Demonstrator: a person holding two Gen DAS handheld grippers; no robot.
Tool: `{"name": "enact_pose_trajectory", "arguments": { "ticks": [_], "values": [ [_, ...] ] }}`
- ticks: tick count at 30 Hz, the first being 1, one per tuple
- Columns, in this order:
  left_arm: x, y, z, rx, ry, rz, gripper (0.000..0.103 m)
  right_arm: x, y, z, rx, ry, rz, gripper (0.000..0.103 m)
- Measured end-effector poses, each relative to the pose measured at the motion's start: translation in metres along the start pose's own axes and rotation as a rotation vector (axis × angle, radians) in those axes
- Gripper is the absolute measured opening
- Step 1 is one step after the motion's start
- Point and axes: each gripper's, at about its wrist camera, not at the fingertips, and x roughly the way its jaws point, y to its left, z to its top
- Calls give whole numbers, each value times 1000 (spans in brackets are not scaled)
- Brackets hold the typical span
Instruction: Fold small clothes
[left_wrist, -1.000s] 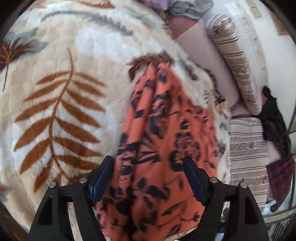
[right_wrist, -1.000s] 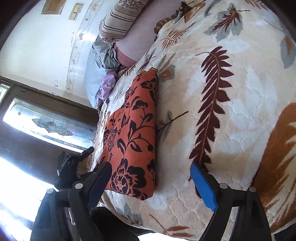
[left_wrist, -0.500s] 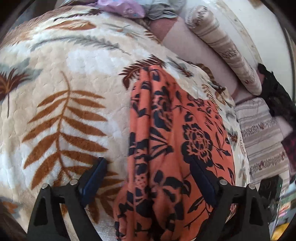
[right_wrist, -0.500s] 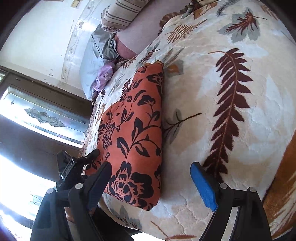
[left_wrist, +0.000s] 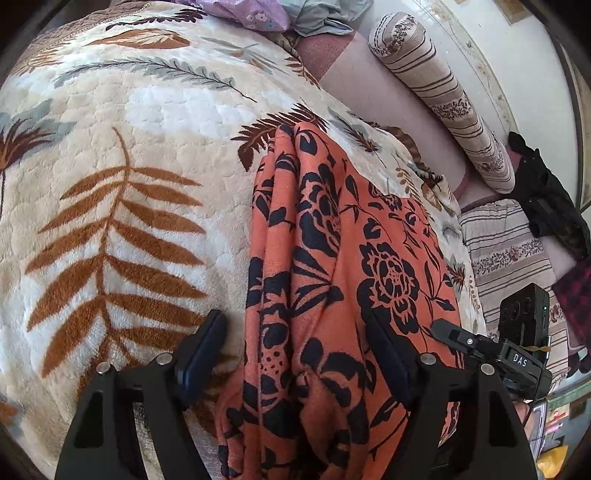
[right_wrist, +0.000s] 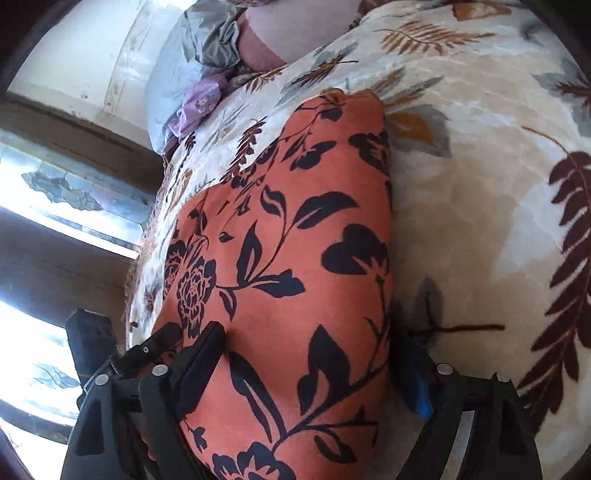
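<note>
An orange garment with black flowers (left_wrist: 332, 266) lies folded lengthwise on a cream leaf-print blanket (left_wrist: 140, 155). My left gripper (left_wrist: 295, 350) is open and straddles the garment's near end with its bunched folded edge between the fingers. In the right wrist view the same garment (right_wrist: 295, 266) lies smooth, and my right gripper (right_wrist: 314, 373) is open over its other near end, one finger on each side. The right gripper's body (left_wrist: 517, 354) shows at the right of the left wrist view.
A striped bolster (left_wrist: 439, 96) and striped cushion (left_wrist: 509, 258) lie past the blanket's right edge. Purple and grey clothes (left_wrist: 266, 14) are heaped at the far end. Dark clothing (left_wrist: 546, 199) lies at the far right. A bright window (right_wrist: 55, 206) is at the left.
Both grippers have moved in over the garment's near end. The right gripper has shifted left, so the garment now lies between its fingers. Both stay open.
</note>
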Motion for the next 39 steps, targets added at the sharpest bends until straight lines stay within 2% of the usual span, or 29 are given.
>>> {"name": "enact_pose_trajectory", "arguments": {
  "ticks": [1, 2, 3, 5, 7, 11, 16, 18, 20, 21, 22, 23, 24, 25, 26, 27, 28, 30, 34, 35, 37, 38, 39],
  "values": [
    [1, -3, -1, 22, -2, 15, 73, 0, 2, -1, -15, -2, -20, 65],
    [2, -6, -1, 45, 2, 11, 55, -2, 3, -1, -26, -5, -37, 61],
    [3, -9, -1, 52, 10, -10, 44, -4, 5, -2, -43, -9, -52, 54],
    [0, -15, 0, 80, -8, 4, 35, -10, 17, -2, -109, -28, -92, 45],
    [-3, -19, 0, 94, -17, 21, 31, -18, 36, -3, -198, -53, -128, 38],
    [-16, -36, 7, 106, -54, 4, 28, -51, 60, 4, -301, -125, -104, 35],
    [-28, -101, 36, 186, -155, -34, 28, -109, 53, 34, -318, -245, -97, 34],
    [-18, -128, 47, 232, -170, -41, 29, -129, 31, 47, -272, -282, -78, 34],
    [4, -142, 53, 235, -133, -22, 32, -135, 1, 57, -199, -285, -49, 36],
    [22, -145, 51, 230, -91, -4, 38, -131, -20, 61, -146, -259, -44, 41],
    [43, -145, 47, 238, -34, 34, 45, -123, -43, 63, -77, -227, -61, 62],
    [63, -141, 40, 244, 15, 92, 56, -115, -66, 61, -2, -202, -103, 75],
    [79, -134, 31, 244, 58, 152, 57, -108, -86, 55, 64, -183, -151, 86],
    [89, -125, 24, 239, 90, 174, 58, -105, -104, 48, 113, -170, -179, 86],
    [85, -116, 19, 212, 64, 150, 60, -106, -115, 37, 146, -176, -173, 86],
    [77, -109, 17, 180, 38, 137, 66, -112, -121, 28, 158, -198, -163, 86],
    [69, -104, 17, 156, 32, 134, 71, -119, -120, 21, 149, -223, -167, 86],
    [50, -101, 15, 137, 3, 117, 71, -135, -107, 14, 105, -270, -166, 86],
    [19, -108, 3, 200, -90, 119, 73, -160, -59, 8, -18, -350, -75, 86],
    [21, -107, 1, 213, -91, 132, 77, -160, -46, 5, -53, -360, -54, 87],
    [38, -101, -7, 241, -48, 198, 78, -141, -36, -2, -98, -334, -16, 94],
    [47, -96, -10, 239, -22, 220, 79, -120, -37, -4, -93, -277, -14, 94],
    [53, -93, -13, 229, -18, 209, 81, -95, -45, -6, -55, -191, -44, 94]
  ]
}}
